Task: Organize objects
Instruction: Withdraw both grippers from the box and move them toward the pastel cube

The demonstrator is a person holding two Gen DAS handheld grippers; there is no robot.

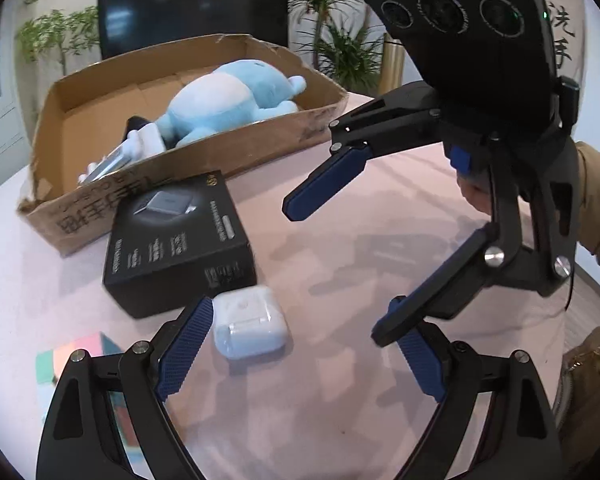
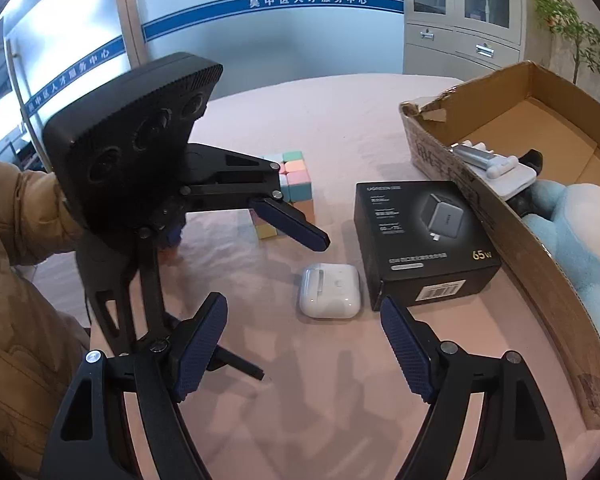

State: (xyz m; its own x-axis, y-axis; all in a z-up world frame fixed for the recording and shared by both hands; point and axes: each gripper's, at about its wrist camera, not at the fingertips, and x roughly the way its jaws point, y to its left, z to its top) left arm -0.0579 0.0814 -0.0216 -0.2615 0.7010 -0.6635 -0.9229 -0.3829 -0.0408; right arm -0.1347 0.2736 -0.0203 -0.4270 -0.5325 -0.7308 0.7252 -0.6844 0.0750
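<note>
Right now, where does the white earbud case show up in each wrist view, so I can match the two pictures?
Left wrist view: the white earbud case lies low and left of centre on the pink tablecloth, just below the black charger box.
Right wrist view: the case lies near the centre, just left of the black charger box.
Shared landmark: the black charger box, with the cardboard box behind it.

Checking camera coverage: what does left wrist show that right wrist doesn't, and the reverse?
Left wrist only: dark wall screen, right gripper seen from outside, jaws open. Right wrist only: grey metal cabinet, blue-banded glass wall, left gripper from outside, open. Both: torn cardboard box holding light-blue plush toy, black charger box, white earbuds case, pastel puzzle cube, pink tablecloth.
</note>
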